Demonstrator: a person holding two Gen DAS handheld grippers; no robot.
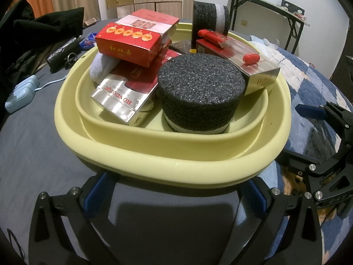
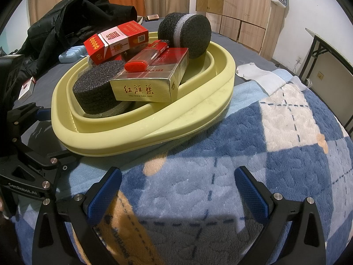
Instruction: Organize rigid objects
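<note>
A pale yellow basin sits on the bed, piled with objects. It holds a black foam disc, a second foam disc on edge at the back, red cigarette boxes, a silver and red box, a gold box with a red lighter and another lighter on top. My left gripper is open, just below the basin's near rim. My right gripper is open and empty over the blanket.
A blue checked blanket covers the bed at the right. Black clothing lies at the back left, with a light blue case on the grey sheet. A white cloth lies beyond the basin. A folding table stands by the wall.
</note>
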